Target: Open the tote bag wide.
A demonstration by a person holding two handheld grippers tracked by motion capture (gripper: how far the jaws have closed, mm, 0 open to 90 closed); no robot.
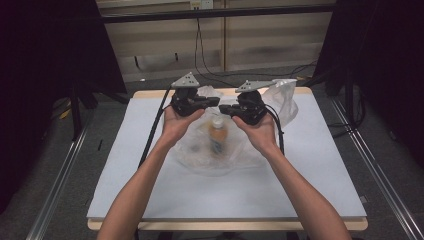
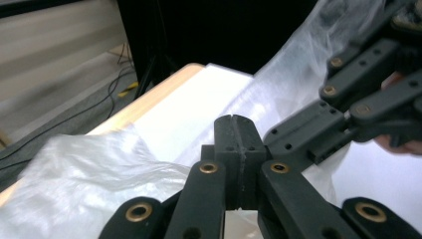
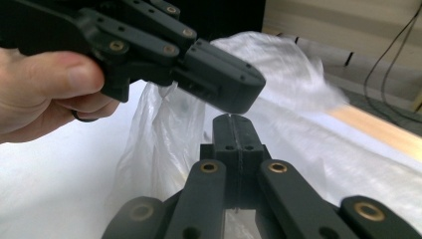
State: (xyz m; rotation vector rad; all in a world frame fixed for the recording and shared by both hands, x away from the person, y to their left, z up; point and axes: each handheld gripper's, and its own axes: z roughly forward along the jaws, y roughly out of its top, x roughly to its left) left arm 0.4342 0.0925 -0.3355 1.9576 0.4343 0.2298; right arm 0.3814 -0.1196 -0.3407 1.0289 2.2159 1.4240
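On the worktop (image 1: 150,165) lies a plastic bag (image 1: 220,150) with a bottle (image 1: 217,136) in it; my left tongs (image 1: 214,101) and right tongs (image 1: 223,108) are above.

Bare table (image 1: 320,165) all round; crumpled plastic bag (image 1: 220,150) beneath both tools, bottle (image 1: 218,136) inside.

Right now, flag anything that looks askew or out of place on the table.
A bottle lies tipped on its side inside the crumpled clear plastic bag, blurred beneath the film. No spill visible. Both grippers, left gripper and right gripper, are shut above it.
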